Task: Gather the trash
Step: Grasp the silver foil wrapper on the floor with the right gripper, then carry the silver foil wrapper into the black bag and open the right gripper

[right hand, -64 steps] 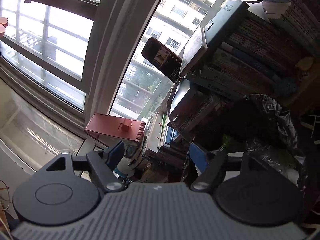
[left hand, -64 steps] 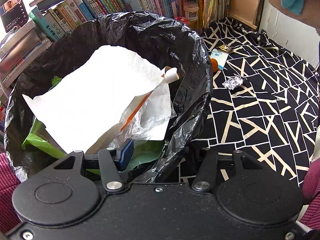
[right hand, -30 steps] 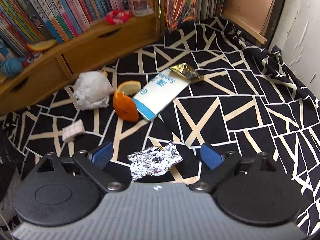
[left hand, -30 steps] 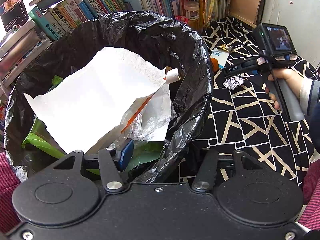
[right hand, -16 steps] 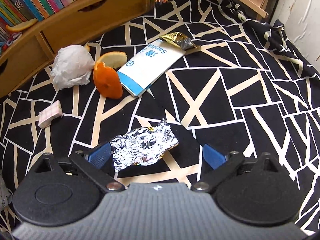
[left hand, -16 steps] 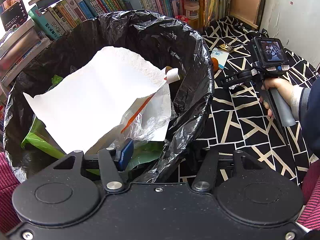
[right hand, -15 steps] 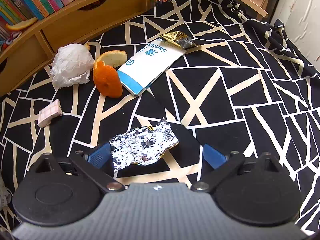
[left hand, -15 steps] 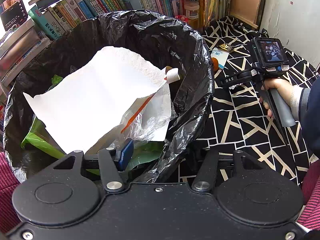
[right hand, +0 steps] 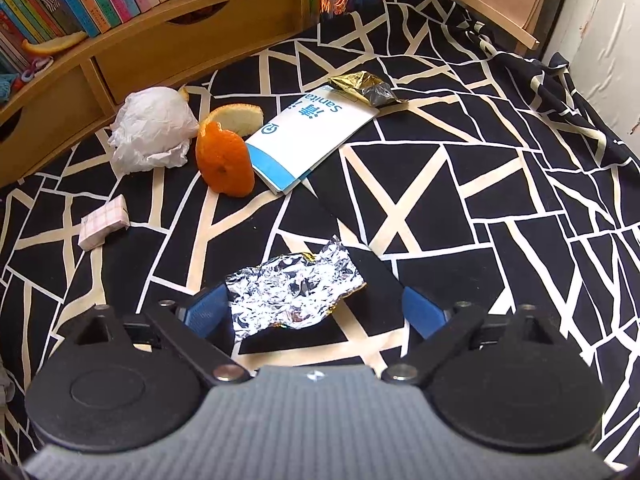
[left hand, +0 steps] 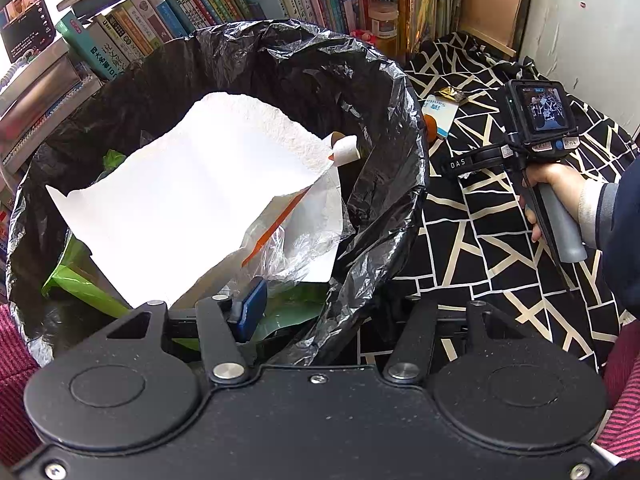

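One blue-white packet reading "Sanita", "DAS" on right claw

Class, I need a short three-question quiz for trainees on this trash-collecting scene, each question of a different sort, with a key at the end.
1. True or false: the crumpled silver foil scrap lies between the open blue fingers of the right hand-held gripper.
2. Which item touches the orange peel on the black patterned cloth?
A. the gold foil wrapper
B. the blue and white paper packet
C. the small pink checked box
3. Fill in: the left hand-held gripper holds the rim of the ______ bin liner.

Key: 1 true; 2 B; 3 black plastic.
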Demonstrator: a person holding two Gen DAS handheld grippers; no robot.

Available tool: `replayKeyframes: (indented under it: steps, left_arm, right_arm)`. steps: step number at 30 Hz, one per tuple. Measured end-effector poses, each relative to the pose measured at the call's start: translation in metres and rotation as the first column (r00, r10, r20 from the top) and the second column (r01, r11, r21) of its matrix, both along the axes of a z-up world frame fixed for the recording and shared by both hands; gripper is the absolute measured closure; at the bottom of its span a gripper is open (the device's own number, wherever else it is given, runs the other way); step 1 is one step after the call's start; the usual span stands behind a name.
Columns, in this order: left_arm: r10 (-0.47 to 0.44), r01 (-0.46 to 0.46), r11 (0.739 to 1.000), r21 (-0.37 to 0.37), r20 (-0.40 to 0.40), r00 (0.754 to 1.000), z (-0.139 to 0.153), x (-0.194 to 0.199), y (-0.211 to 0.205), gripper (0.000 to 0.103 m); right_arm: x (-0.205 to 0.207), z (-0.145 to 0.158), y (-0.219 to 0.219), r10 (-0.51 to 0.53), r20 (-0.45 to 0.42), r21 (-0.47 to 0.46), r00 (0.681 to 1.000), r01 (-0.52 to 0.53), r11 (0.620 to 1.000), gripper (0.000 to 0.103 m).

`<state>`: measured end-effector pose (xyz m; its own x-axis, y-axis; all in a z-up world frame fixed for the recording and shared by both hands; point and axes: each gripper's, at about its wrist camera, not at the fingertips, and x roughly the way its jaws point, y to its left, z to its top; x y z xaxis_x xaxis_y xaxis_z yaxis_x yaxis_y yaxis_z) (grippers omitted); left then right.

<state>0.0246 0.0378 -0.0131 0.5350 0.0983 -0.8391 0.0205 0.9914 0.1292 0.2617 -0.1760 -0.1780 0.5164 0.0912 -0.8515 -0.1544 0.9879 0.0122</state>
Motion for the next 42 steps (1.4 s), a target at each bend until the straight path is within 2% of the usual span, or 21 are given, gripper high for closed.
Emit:
replayKeyframes:
  steps: [5, 8, 10, 14, 15, 16, 21, 22, 33, 38, 42]
  left_arm:
    - [0.0, 0.0, 1.0, 0.0, 0.0, 1.0, 0.0, 0.0, 0.0, 0.05]
    - [-0.001, 0.001, 1.0, 0.001, 0.0, 1.0, 0.0, 0.0, 0.0, 0.05]
    - [-0.001, 0.001, 1.0, 0.002, 0.001, 1.0, 0.0, 0.0, 0.0, 0.05]
    - [-0.001, 0.001, 1.0, 0.002, 0.0, 1.0, 0.0, 0.0, 0.0, 0.05]
    - [-0.001, 0.001, 1.0, 0.002, 0.0, 1.0, 0.0, 0.0, 0.0, 0.05]
    - [-0.001, 0.001, 1.0, 0.002, 0.0, 1.0, 0.0, 0.0, 0.0, 0.05]
    - [-0.002, 0.002, 1.0, 0.004, 0.001, 1.0, 0.0, 0.0, 0.0, 0.05]
    - [-0.002, 0.002, 1.0, 0.004, 0.001, 1.0, -0.001, 0.0, -0.001, 0.05]
    - [-0.005, 0.005, 1.0, 0.008, 0.003, 1.0, -0.001, 0.0, 0.0, 0.05]
    - [-0.004, 0.004, 1.0, 0.007, 0.002, 1.0, -0.001, 0.0, 0.0, 0.05]
    - [-0.005, 0.005, 1.0, 0.008, 0.003, 1.0, -0.001, 0.0, 0.0, 0.05]
  right_arm:
    - [-0.006, 0.0, 0.003, 0.002, 0.038, 0.01, 0.999, -0.002, 1.0, 0.018]
    - [-0.007, 0.004, 0.004, 0.008, 0.05, 0.021, 0.999, -0.009, 1.0, 0.03]
    - [-0.007, 0.008, 0.005, 0.007, 0.054, 0.041, 0.999, -0.009, 0.999, 0.046]
    - [-0.005, 0.019, 0.006, -0.009, 0.065, 0.1, 0.998, 0.003, 0.995, 0.067]
    - [-0.005, 0.023, 0.006, -0.013, 0.07, 0.113, 0.997, 0.005, 0.994, 0.08]
    - [-0.004, 0.027, 0.006, -0.022, 0.071, 0.126, 0.997, 0.013, 0.992, 0.083]
    - [-0.003, 0.044, 0.002, -0.052, 0.086, 0.202, 0.995, 0.033, 0.979, 0.087]
    - [-0.003, 0.046, 0.002, -0.056, 0.09, 0.211, 0.994, 0.036, 0.977, 0.091]
    - [-0.004, 0.096, 0.002, -0.095, 0.148, 0.387, 0.984, 0.03, 0.921, 0.095]
    - [-0.013, 0.128, 0.003, -0.092, 0.189, 0.504, 0.978, -0.017, 0.864, 0.095]
    - [-0.029, 0.164, 0.009, -0.04, 0.261, 0.6, 0.964, -0.13, 0.789, 0.095]
